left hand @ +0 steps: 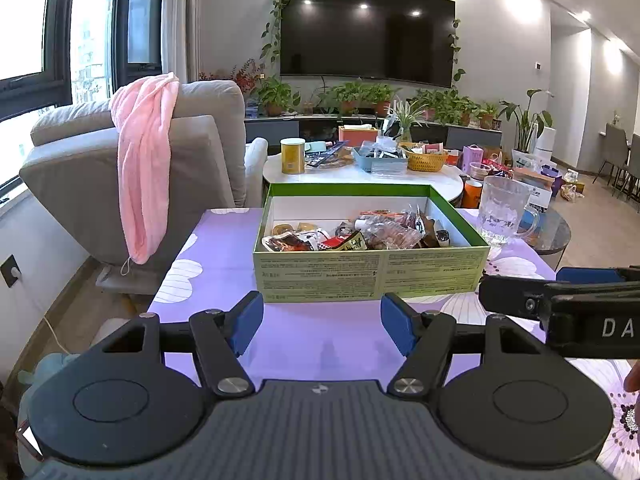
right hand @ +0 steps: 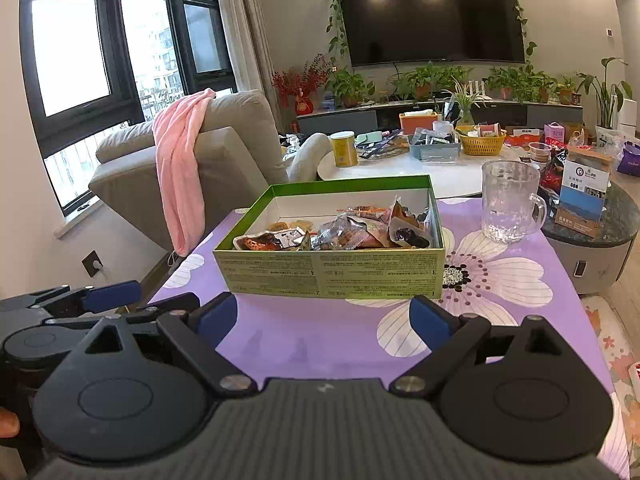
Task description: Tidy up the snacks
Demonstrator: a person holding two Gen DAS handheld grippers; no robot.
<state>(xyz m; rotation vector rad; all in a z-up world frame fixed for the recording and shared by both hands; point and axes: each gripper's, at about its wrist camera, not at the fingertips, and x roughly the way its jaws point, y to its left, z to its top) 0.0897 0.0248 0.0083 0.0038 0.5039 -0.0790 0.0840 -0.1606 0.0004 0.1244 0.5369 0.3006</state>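
A green cardboard box [left hand: 372,276] [right hand: 332,274] stands open on the purple flowered tablecloth [left hand: 316,344]. Several wrapped snacks [left hand: 360,236] [right hand: 340,232] lie piled inside it, mostly toward its right half. My left gripper [left hand: 322,316] hovers low over the cloth just short of the box's near wall, open, with nothing between its blue pads. My right gripper [right hand: 324,318] sits beside it on the right, also open and empty, facing the same wall. Each gripper shows at the edge of the other's view.
A clear glass mug [left hand: 504,212] [right hand: 508,204] stands on the cloth right of the box. A grey armchair [left hand: 200,140] draped with a pink towel [left hand: 144,168] is at the left. Behind is a white table [right hand: 400,172] with a yellow can, baskets and packages.
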